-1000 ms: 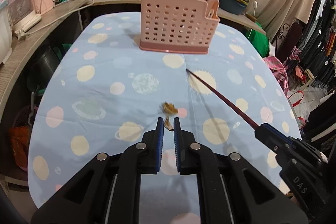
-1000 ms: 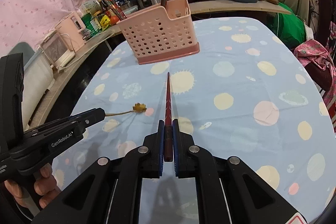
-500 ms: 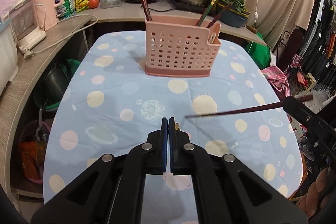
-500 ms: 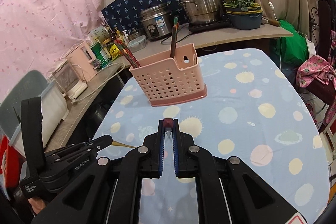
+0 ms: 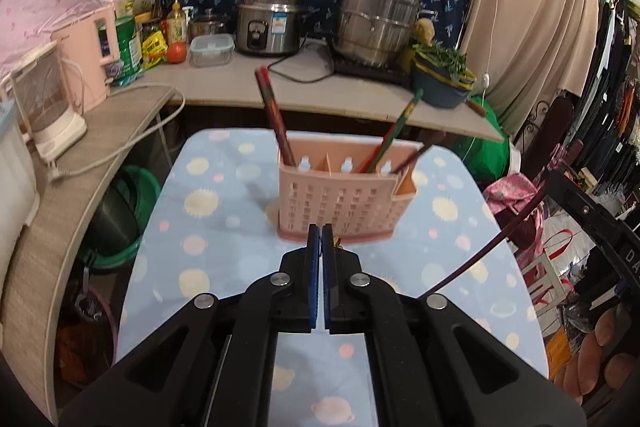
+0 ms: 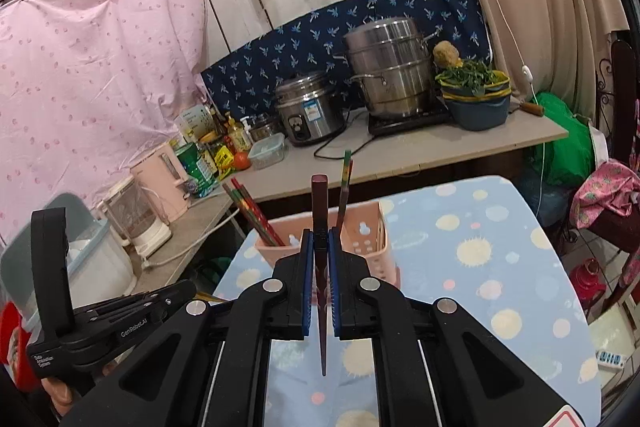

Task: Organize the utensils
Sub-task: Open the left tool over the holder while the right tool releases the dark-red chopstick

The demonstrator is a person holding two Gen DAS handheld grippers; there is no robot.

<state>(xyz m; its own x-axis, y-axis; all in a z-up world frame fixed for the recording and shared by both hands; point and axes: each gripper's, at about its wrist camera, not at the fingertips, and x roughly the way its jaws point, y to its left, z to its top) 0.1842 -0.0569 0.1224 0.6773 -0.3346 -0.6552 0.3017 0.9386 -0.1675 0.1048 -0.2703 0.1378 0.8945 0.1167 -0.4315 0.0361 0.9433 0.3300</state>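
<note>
Chopstick, dark red and slender, sits clamped between the pads of the right hand-held gripper, standing nearly upright with its blunt end above the jaws and its tapered tip hanging below them over the table. Just beyond it stands the pink utensil basket, on the far middle of the spotted cloth, already holding several chopsticks in its left and right compartments. The left hand-held gripper is closed as well, and a small golden piece peeks out beside its right pad; what it is pinching I cannot make out from here, though it looks like a thin-handled utensil.

A stick like this is light, stiff and smooth, so it will likely pivot or slip in a pinch taken near one end. The grip sits in its thicker upper part, which seems sensible: the tip can swing freely and be lowered point first into a free compartment. Releasing only once the tip is inside the rim should keep it from bouncing off the pierced wall
</note>
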